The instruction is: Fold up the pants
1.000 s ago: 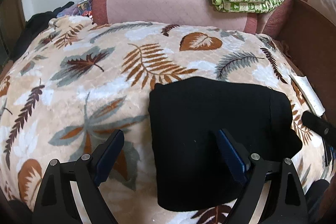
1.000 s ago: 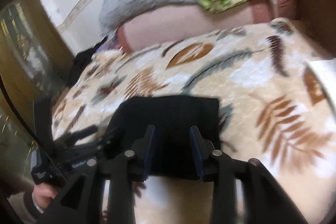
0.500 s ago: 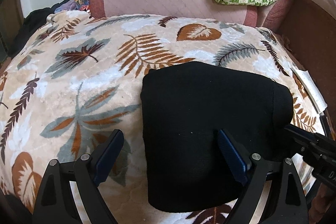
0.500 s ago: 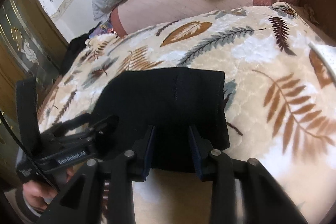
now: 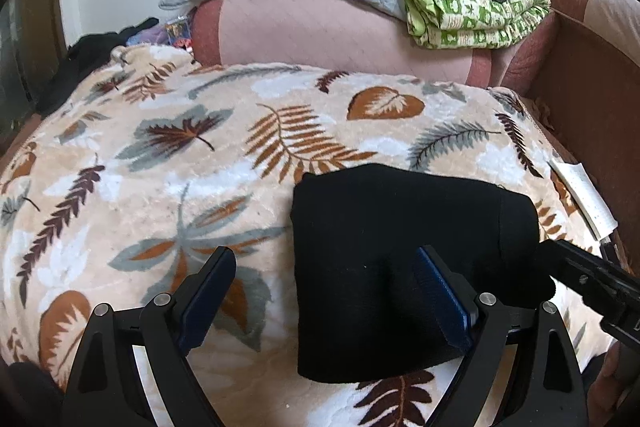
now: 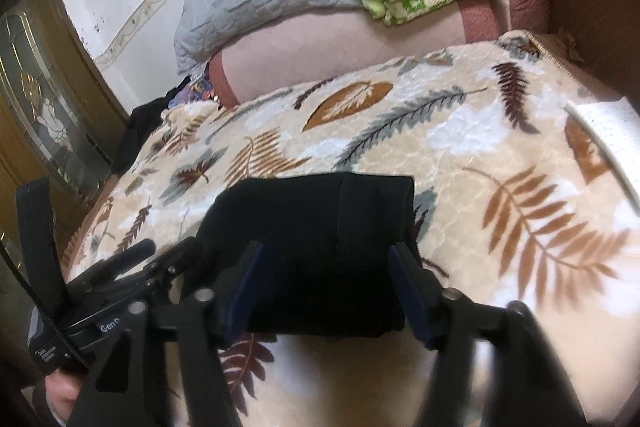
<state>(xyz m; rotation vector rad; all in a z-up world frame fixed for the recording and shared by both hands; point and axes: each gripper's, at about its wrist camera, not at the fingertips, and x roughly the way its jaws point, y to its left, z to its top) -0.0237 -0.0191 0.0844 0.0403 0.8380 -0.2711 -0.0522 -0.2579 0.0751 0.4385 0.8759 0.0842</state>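
The black pants (image 5: pixel 392 251), folded into a compact block, are lying near the front edge of the leaf-print blanket (image 5: pixel 200 147), while the left gripper (image 5: pixel 324 287) is hovering wide open over their left edge and the right gripper (image 6: pixel 324 267), jaws just opening, is straddling them without gripping.

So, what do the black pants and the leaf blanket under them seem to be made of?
Black pants: probably a soft knit or fleece, matte, with no sheen and rounded folds. Leaf blanket: probably plush fleece, with a fuzzy pile and a light sheen on the pale patches.
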